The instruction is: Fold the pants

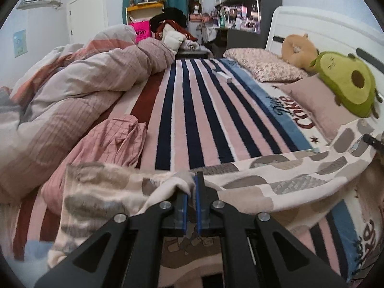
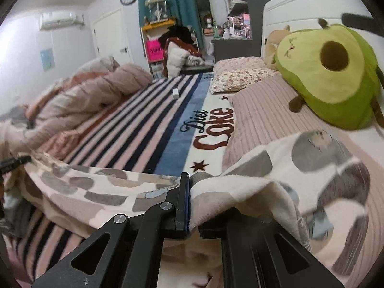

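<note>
The pants (image 1: 276,172) are cream fleece with grey and beige blotches, stretched sideways over the striped bed blanket. My left gripper (image 1: 191,184) is shut on a bunched edge of the pants near their left end. My right gripper (image 2: 189,182) is shut on the pants (image 2: 100,192) at their other end; cloth drapes over its right finger and hides it. The fabric hangs taut between both grippers, lifted a little above the bed. The right gripper's tip shows at the right edge of the left wrist view (image 1: 372,141).
A striped blanket (image 1: 192,110) covers the bed. A rumpled duvet (image 1: 79,91) lies on the left, with a pink checked garment (image 1: 112,141) beside it. Pillows (image 1: 264,64), an avocado plush (image 2: 331,72) and a small white box (image 1: 224,75) sit toward the headboard.
</note>
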A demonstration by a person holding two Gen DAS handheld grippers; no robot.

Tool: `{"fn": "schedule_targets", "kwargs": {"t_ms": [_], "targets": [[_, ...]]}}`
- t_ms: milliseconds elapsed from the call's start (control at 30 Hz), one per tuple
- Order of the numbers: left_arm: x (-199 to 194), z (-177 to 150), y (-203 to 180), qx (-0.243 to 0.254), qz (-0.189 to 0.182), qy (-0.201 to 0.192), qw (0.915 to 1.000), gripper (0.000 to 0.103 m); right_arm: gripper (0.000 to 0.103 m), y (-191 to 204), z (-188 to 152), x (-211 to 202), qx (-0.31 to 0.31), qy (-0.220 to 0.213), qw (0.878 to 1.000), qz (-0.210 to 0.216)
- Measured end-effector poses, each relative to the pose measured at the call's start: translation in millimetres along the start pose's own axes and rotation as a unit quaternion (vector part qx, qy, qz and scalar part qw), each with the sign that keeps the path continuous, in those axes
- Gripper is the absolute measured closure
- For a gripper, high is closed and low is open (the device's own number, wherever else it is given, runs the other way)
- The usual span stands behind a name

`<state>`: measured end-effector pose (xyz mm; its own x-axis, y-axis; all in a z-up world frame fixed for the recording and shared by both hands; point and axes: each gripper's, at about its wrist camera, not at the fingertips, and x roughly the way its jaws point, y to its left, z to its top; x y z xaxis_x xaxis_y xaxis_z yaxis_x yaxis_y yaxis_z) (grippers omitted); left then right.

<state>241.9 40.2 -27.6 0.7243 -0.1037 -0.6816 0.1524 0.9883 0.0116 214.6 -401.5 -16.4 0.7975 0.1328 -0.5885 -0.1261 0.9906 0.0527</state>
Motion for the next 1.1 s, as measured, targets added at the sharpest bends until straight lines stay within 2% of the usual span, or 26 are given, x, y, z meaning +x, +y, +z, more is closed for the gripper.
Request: {"fn": "schedule_targets", "kwargs": {"t_ms": [200,233,267,300,333,367,467,600,667,700,733,833,900,967,1067,1100], "targets": [[50,20,-1,0.01,0.027,0.036,0.9989,0.098,0.099,1,10,36,-0.035,0.026,0.999,-0.034],[60,20,-1,0.012,0.03,0.048,0.9983,0.091,0.089,1,10,41,-0.037,0.032,0.998,-0.036],[67,20,-1,0.012,0.029,0.059,0.9978,0.083,0.079,-1,10,48,-0.035,0.04,0.998,-0.037],[73,18,-1,0.011,0.022,0.068,0.9974,0.048,0.055,-3,8,54,-0.029,0.046,0.998,-0.035],[77,17,-1,0.011,0.012,0.072,0.9973,0.017,0.037,-5,6,57,-0.024,0.046,0.998,-0.032],[76,16,-1,0.013,0.019,0.063,0.9978,0.012,0.035,-5,5,59,-0.021,0.043,0.998,-0.029],[63,19,0,0.034,0.061,0.041,0.9967,0.012,0.034,-4,-3,61,-0.032,0.038,0.998,-0.046],[33,26,15,0.027,0.063,0.027,0.9973,0.011,0.034,-2,-5,55,-0.031,0.034,0.998,-0.039],[19,26,23,0.032,0.076,0.024,0.9963,0.009,0.03,0,-4,45,-0.036,0.025,0.998,-0.039],[14,25,25,0.04,0.081,0.028,0.9955,0.009,0.022,1,-3,42,-0.039,0.023,0.998,-0.039],[11,21,26,0.051,0.081,0.036,0.9947,0.009,0.019,1,-2,40,-0.042,0.025,0.998,-0.034],[12,1,23,0.109,0.087,0.076,0.9873,0.009,0.019,1,-4,33,-0.034,0.04,0.998,-0.023],[19,-16,21,0.146,0.116,0.1,0.9774,0.009,0.019,2,-7,29,-0.029,0.043,0.998,-0.022],[28,-30,24,0.163,0.136,0.117,0.9702,0.009,0.019,4,-11,22,-0.029,0.042,0.998,-0.023],[40,-40,30,0.168,0.146,0.136,0.9654,0.011,0.019,8,-16,13,-0.028,0.039,0.999,-0.023],[43,-42,32,0.169,0.159,0.141,0.9625,0.02,0.019,10,-17,11,-0.027,0.039,0.999,-0.021]]}}
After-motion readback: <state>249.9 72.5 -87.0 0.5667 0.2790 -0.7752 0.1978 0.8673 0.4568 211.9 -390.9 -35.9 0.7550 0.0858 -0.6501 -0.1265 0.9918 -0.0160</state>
